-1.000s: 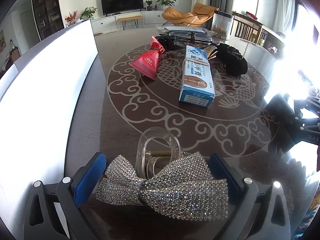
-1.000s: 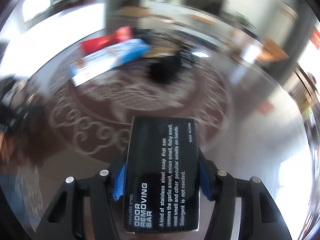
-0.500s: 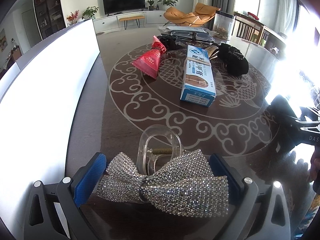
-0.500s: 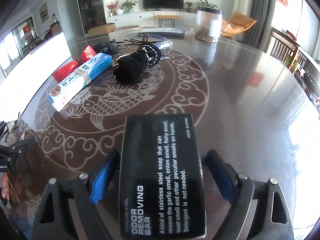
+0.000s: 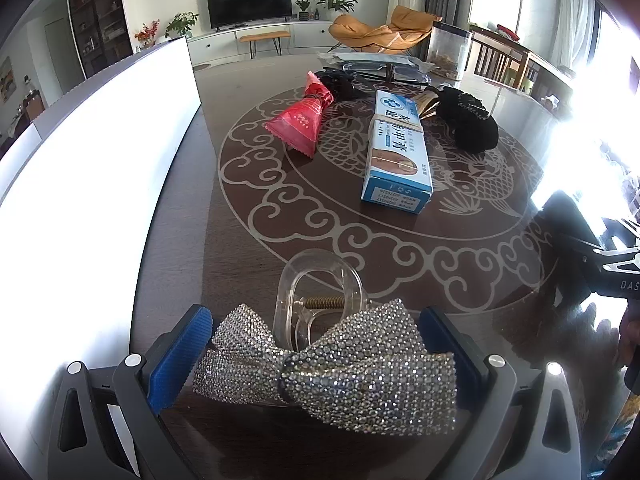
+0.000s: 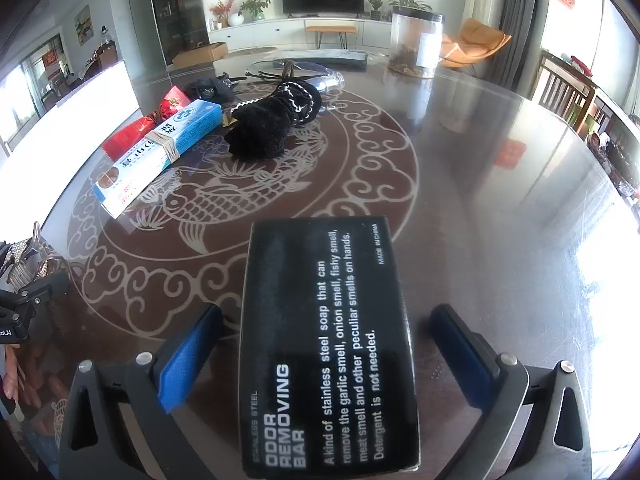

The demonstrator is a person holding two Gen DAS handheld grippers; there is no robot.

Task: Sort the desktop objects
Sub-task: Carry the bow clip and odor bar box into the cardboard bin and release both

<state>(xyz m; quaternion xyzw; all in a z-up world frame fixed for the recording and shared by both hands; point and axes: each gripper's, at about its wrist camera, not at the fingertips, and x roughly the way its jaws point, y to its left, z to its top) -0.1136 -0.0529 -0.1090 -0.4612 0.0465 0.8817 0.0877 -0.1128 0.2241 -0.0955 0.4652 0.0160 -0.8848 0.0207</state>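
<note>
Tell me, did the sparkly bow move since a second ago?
No. The bow sits in the same spot between the left hand-held gripper's fingers, just in front of the table's swirl border.

Box black, white lettering; bow silver rhinestones; carton blue and white; packet red; table brown, pale scrollwork.

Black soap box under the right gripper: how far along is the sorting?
Looks done: the black soap box rests on the table, the right gripper jaws opening clear of it. In hand: the left gripper brackets the rhinestone bow clip. Left: blue carton, red packet, black fabric bundle remain clustered mid-table.
</note>
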